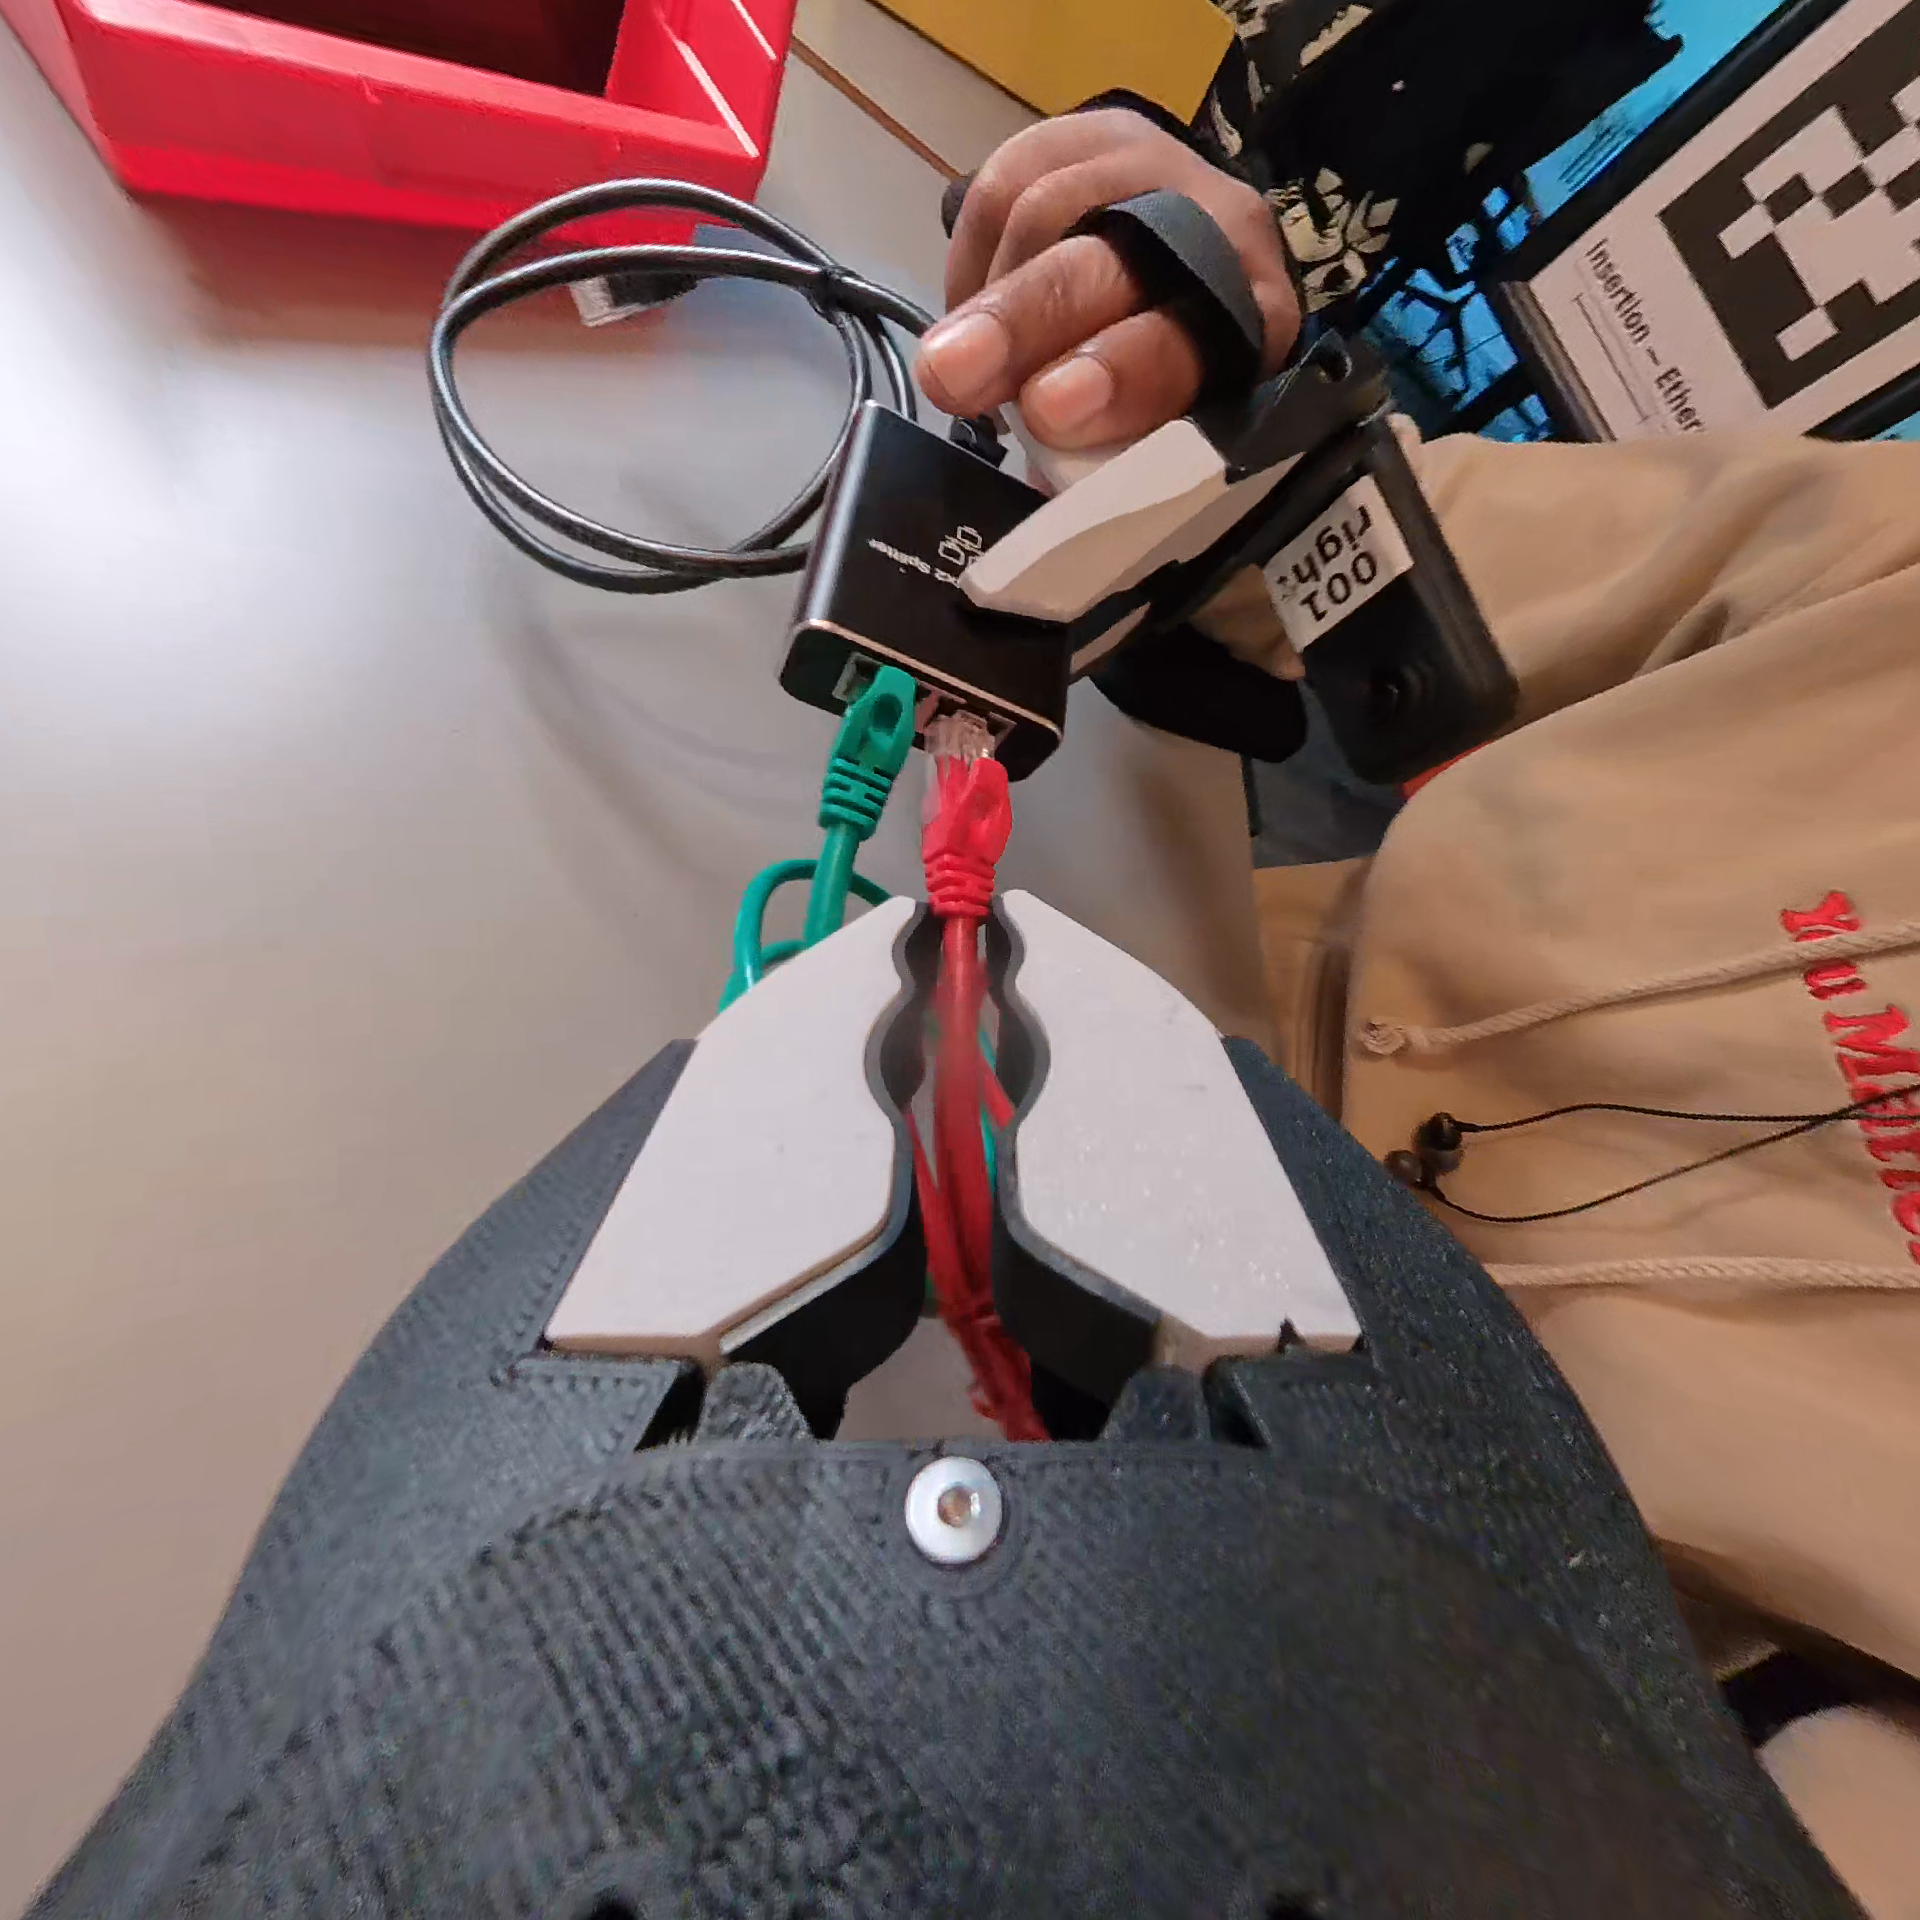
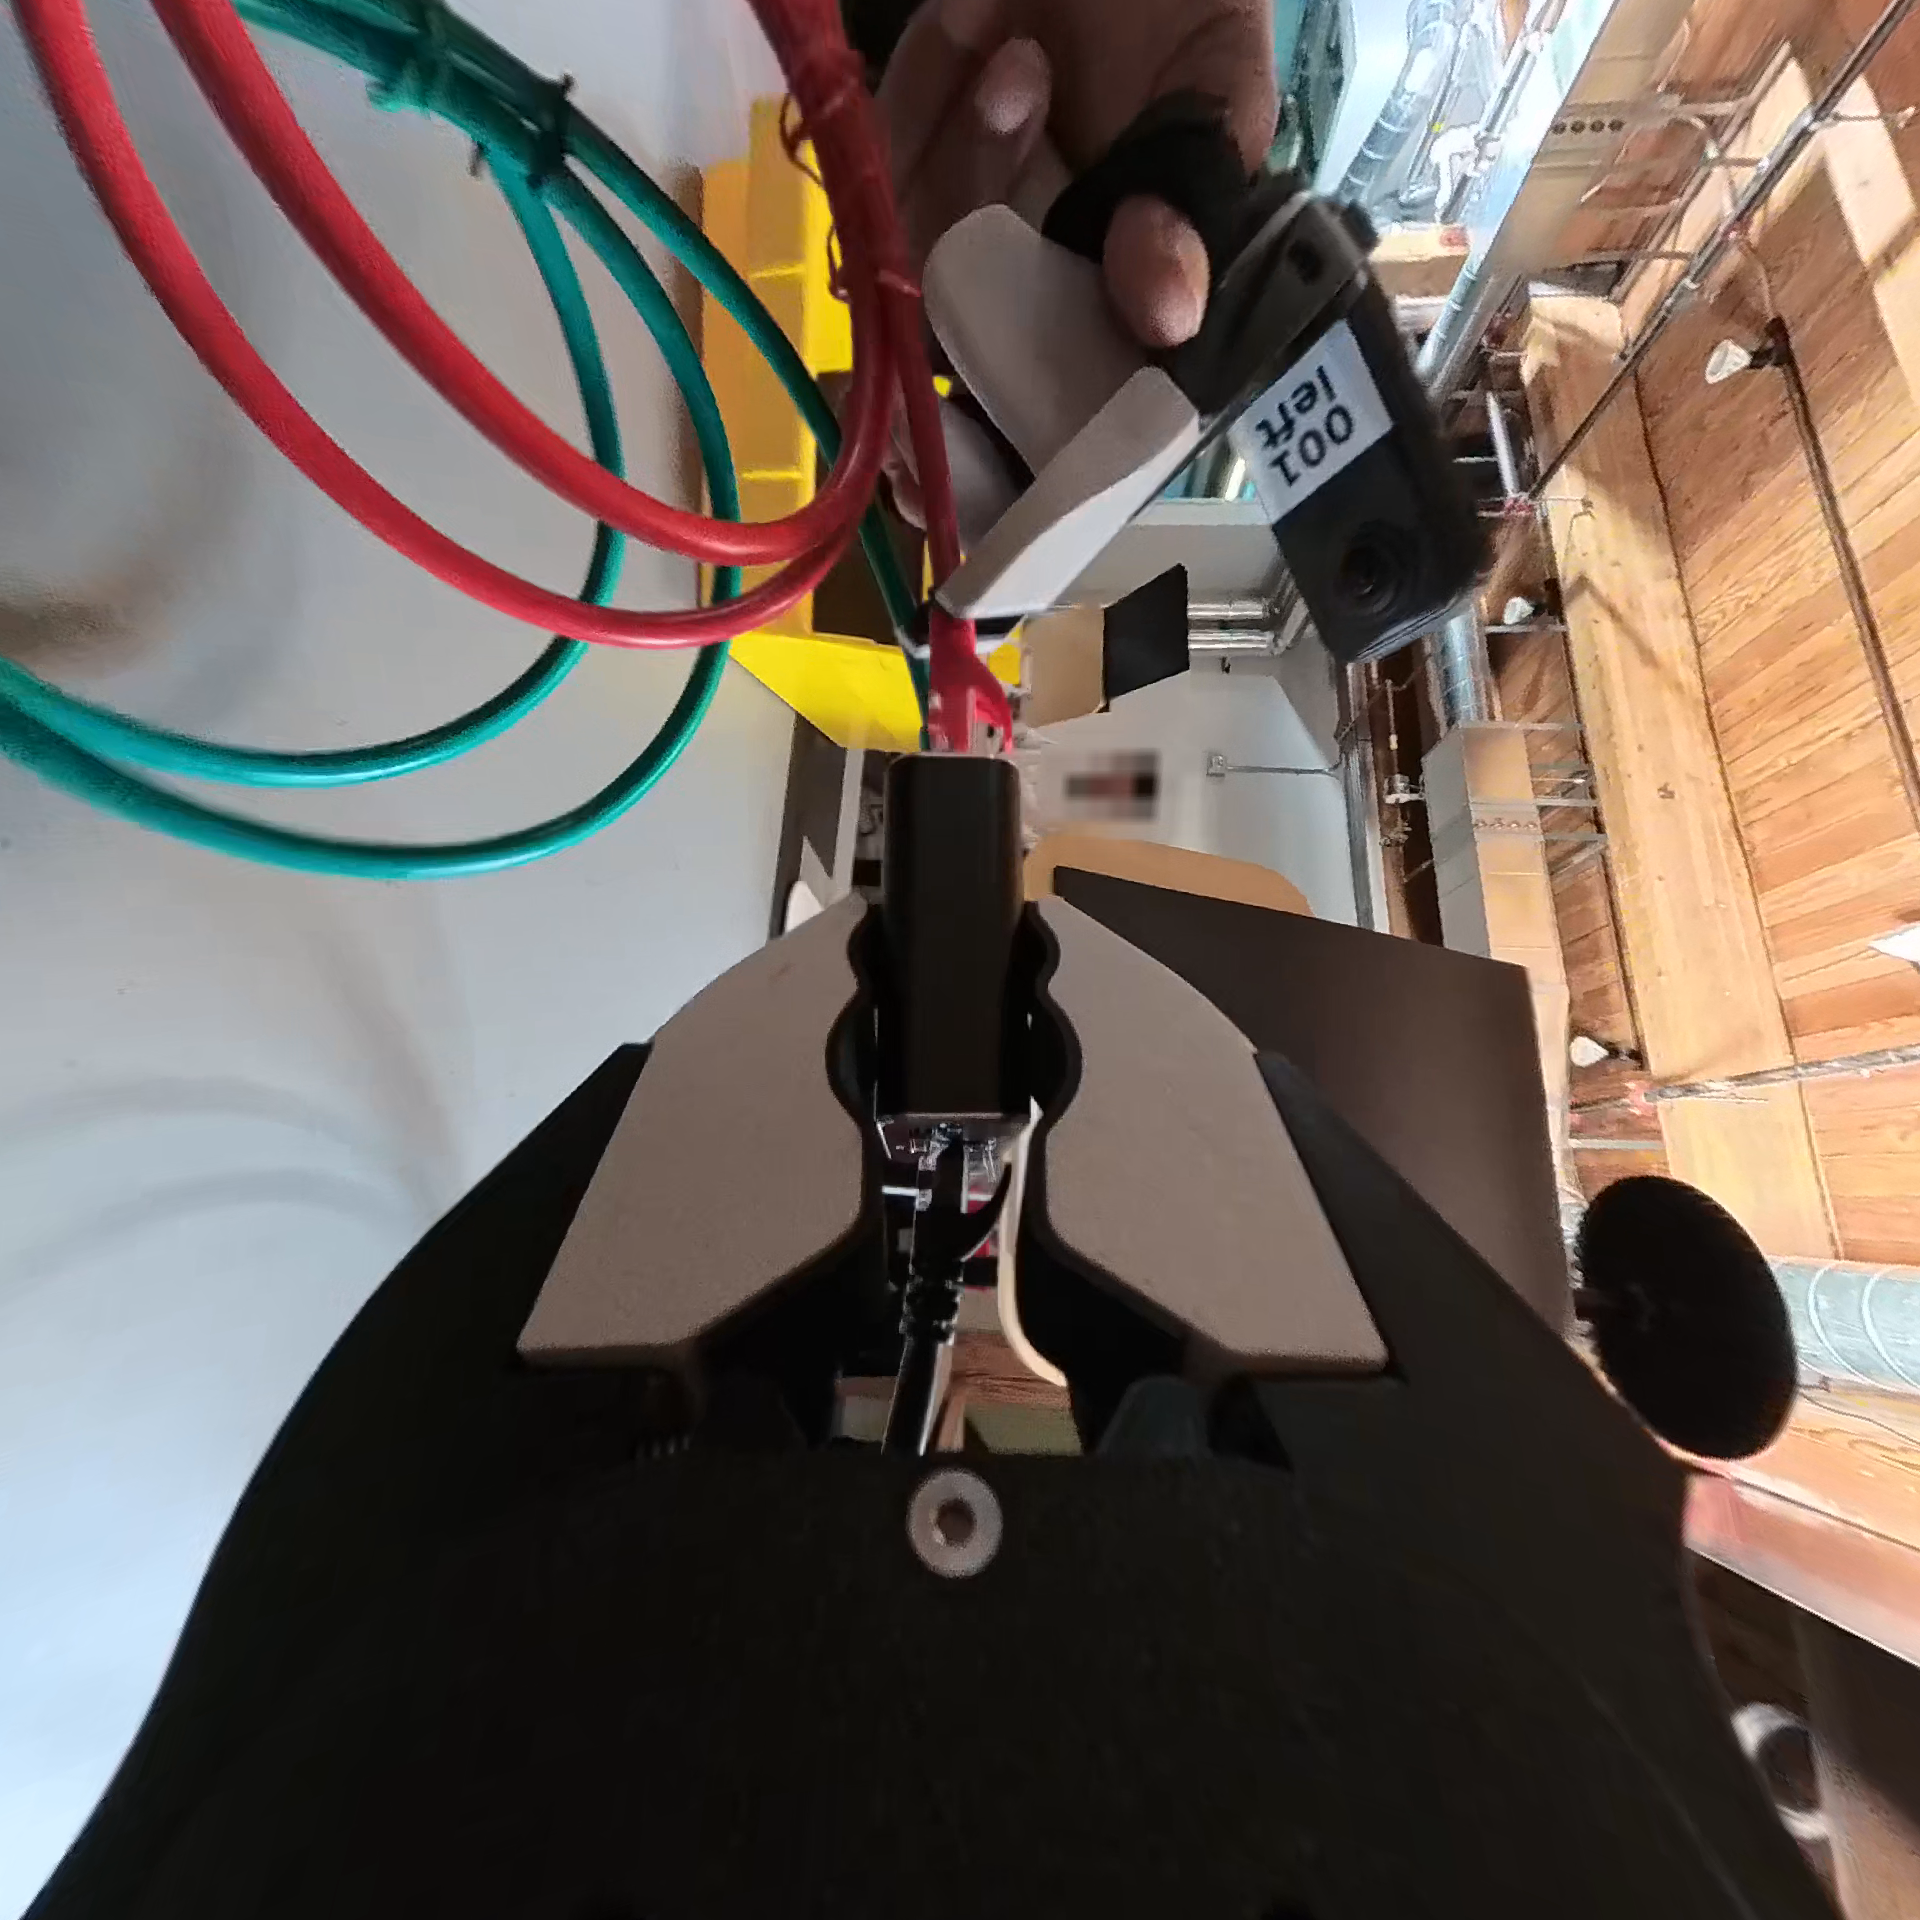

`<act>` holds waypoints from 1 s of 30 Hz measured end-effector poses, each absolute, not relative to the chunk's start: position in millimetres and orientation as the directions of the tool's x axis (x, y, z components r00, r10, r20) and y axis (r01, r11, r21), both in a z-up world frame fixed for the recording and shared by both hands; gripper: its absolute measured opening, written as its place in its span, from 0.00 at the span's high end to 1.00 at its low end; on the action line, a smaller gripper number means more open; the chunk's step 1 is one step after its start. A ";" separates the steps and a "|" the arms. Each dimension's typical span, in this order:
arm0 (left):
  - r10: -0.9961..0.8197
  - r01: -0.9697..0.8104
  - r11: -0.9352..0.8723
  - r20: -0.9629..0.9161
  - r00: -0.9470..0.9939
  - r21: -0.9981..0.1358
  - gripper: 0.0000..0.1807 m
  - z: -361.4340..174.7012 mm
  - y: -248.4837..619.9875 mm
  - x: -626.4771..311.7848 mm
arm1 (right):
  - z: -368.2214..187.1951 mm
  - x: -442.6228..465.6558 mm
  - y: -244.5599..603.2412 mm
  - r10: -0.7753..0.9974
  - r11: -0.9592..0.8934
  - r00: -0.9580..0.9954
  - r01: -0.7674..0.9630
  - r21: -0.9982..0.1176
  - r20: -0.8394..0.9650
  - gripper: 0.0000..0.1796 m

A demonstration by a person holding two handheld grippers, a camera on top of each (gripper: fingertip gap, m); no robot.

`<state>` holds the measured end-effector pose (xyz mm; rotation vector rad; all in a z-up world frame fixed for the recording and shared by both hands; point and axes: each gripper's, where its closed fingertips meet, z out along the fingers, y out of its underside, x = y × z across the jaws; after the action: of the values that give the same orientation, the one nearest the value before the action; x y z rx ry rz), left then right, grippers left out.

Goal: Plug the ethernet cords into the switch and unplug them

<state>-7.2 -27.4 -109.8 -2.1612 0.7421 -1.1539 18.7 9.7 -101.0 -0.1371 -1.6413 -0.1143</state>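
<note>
The black switch [image 1: 925, 582] is held in the air, clamped by my right gripper [image 2: 951, 914]. It shows end-on in the right wrist view [image 2: 945, 935]. A green cord [image 1: 868, 758] sits plugged into its left port. My left gripper [image 1: 956, 909] is shut on the red cord [image 1: 961, 997] just behind its plug [image 1: 966, 810], whose clear tip is at the mouth of the right port. How deep it sits I cannot tell. A black cord [image 1: 623, 416] runs from the switch's back and coils on the table.
A red bin [image 1: 416, 94] stands at the far left of the white table [image 1: 260, 831]. A yellow bin [image 2: 769, 416] lies beyond the loops of red and green cord [image 2: 416, 520]. A person in a tan hoodie [image 1: 1610, 1039] is close on the right. Left tips to right tips: about 5 cm.
</note>
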 end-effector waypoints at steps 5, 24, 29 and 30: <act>-0.676 -0.191 -0.708 0.575 0.460 -0.680 0.95 -116.2 -26.5 -3.5 | -105.3 19.7 10.0 0.026 0.988 -0.072 0.151 -0.014 0.997 0.86; -0.848 -0.387 -0.507 0.365 0.385 -0.770 0.95 -130.5 -36.0 13.3 | -117.5 32.1 -13.7 0.011 0.999 -0.218 0.052 0.000 0.976 0.87; -0.879 -0.398 -0.419 0.256 0.401 -0.816 0.95 -126.4 -31.6 20.2 | -113.0 38.2 -10.5 0.005 0.998 -0.265 0.064 0.013 0.964 0.86; -0.883 -0.411 -0.401 0.226 0.412 -0.819 0.95 -127.6 -30.0 20.5 | -113.0 38.3 -8.0 0.007 0.997 -0.284 0.080 0.016 0.959 0.86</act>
<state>20.5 -30.0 -127.6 -1.9843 1.0966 -0.8805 38.3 -8.0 -113.0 -0.0630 -1.8582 -0.0701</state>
